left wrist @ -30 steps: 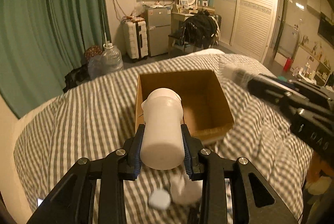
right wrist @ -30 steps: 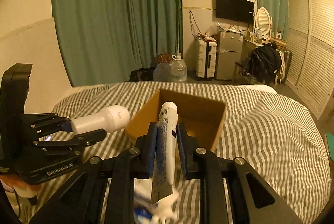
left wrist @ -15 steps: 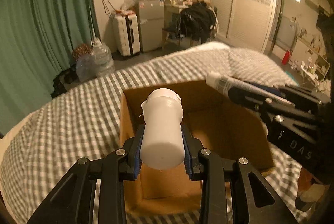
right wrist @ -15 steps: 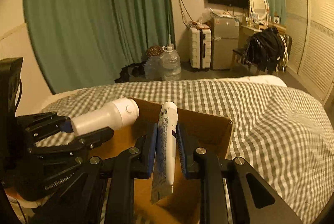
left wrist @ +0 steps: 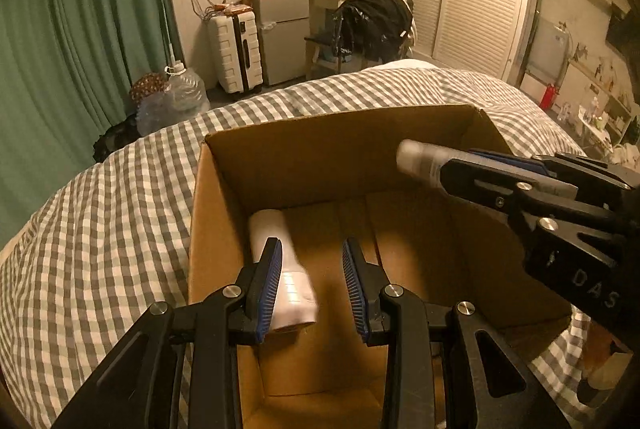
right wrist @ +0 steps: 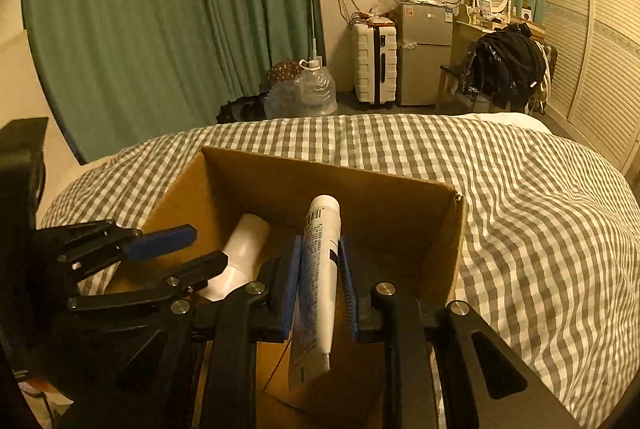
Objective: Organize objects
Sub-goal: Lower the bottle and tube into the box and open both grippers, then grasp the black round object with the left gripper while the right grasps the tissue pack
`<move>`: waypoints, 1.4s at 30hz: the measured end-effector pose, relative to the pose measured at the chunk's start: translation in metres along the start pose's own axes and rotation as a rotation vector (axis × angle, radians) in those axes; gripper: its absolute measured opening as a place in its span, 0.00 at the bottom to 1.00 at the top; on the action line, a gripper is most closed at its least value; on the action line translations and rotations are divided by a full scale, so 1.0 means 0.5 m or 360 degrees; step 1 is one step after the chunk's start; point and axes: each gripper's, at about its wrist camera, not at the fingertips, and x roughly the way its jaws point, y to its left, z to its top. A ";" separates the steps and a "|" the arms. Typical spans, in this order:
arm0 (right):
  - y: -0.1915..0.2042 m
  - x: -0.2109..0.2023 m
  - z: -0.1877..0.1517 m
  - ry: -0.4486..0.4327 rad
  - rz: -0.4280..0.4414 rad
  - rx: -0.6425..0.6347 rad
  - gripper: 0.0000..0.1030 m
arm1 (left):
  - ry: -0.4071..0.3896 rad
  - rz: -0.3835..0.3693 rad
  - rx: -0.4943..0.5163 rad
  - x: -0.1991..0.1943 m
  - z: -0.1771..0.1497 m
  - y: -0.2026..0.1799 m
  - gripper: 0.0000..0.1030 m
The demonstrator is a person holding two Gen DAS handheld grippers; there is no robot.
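Note:
An open cardboard box [left wrist: 332,149] stands on the checked bed; it also shows in the right wrist view [right wrist: 332,177]. My left gripper [left wrist: 312,269] is open above the box, and the white bottle [left wrist: 280,265] lies inside against the box's left wall, blurred. The bottle shows in the right wrist view [right wrist: 244,253] under the left gripper [right wrist: 176,249]. My right gripper [right wrist: 319,261] is shut on a white tube [right wrist: 318,269], cap pointing forward over the box. The tube's cap [left wrist: 416,159] shows in the left wrist view at the right.
The grey-and-white checked bedcover [left wrist: 100,229] surrounds the box. Beyond the bed stand a green curtain [right wrist: 160,29], a water jug [right wrist: 312,93], a white suitcase [right wrist: 374,61], a small fridge [right wrist: 424,49] and a chair with dark clothes [right wrist: 504,69].
My left gripper opened and the white bottle dropped into the box. Both grippers moved forward and down over the box; the right still holds the tube.

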 end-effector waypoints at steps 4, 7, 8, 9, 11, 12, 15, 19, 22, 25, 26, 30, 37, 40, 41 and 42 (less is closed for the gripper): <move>0.010 -0.040 -0.008 -0.0069 -0.0030 0.0029 0.66 | 0.0005 0.0020 -0.0002 -0.033 -0.006 -0.001 0.44; 0.010 -0.089 -0.010 -0.0135 -0.0041 0.0084 0.66 | -0.0036 0.0065 -0.0005 -0.077 -0.011 0.000 0.70; 0.012 -0.101 -0.008 -0.0144 -0.0041 0.0093 0.67 | -0.0045 0.0070 -0.0008 -0.094 -0.013 0.002 0.76; 0.015 -0.123 -0.008 -0.0156 -0.0046 0.0098 0.68 | -0.0053 0.0072 -0.0013 -0.110 -0.015 0.004 0.79; 0.026 -0.165 -0.003 -0.0173 -0.0069 0.0079 0.71 | -0.0085 0.0077 -0.0023 -0.156 -0.022 0.004 0.81; 0.034 -0.193 -0.002 -0.0184 -0.0087 0.0062 0.73 | -0.0104 0.0083 -0.0030 -0.178 -0.028 0.005 0.86; 0.059 -0.274 -0.004 -0.0228 -0.0104 0.0023 0.81 | -0.0166 0.0094 -0.0069 -0.245 -0.055 0.009 0.95; 0.099 -0.360 -0.040 -0.0252 -0.0114 -0.0014 0.86 | -0.0187 0.0119 -0.0098 -0.303 -0.133 -0.004 0.95; 0.124 -0.386 -0.095 -0.0182 -0.0115 -0.0026 0.86 | -0.0162 0.0151 -0.0088 -0.312 -0.198 -0.017 0.95; 0.142 -0.387 -0.173 -0.0110 -0.0130 -0.0011 0.86 | -0.0100 0.0162 -0.0063 -0.305 -0.262 -0.036 0.95; 0.150 -0.381 -0.208 -0.0071 -0.0126 -0.0020 0.86 | -0.0079 0.0159 -0.0057 -0.302 -0.284 -0.039 0.95; 0.166 -0.343 -0.299 0.0107 -0.0117 -0.0055 0.86 | 0.0030 0.0117 -0.0081 -0.290 -0.363 -0.054 0.95; 0.173 -0.307 -0.398 0.0270 -0.0152 -0.0143 0.86 | 0.0201 0.0028 -0.0003 -0.251 -0.457 -0.104 0.95; 0.172 -0.309 -0.420 0.0285 -0.0154 -0.0167 0.86 | 0.0226 0.0023 0.0078 -0.231 -0.462 -0.129 0.95; 0.168 -0.307 -0.426 0.0288 -0.0140 -0.0163 0.86 | 0.0227 0.0017 0.0091 -0.226 -0.459 -0.133 0.95; 0.168 -0.301 -0.430 0.0295 -0.0134 -0.0160 0.86 | 0.0230 0.0020 0.0110 -0.220 -0.456 -0.140 0.95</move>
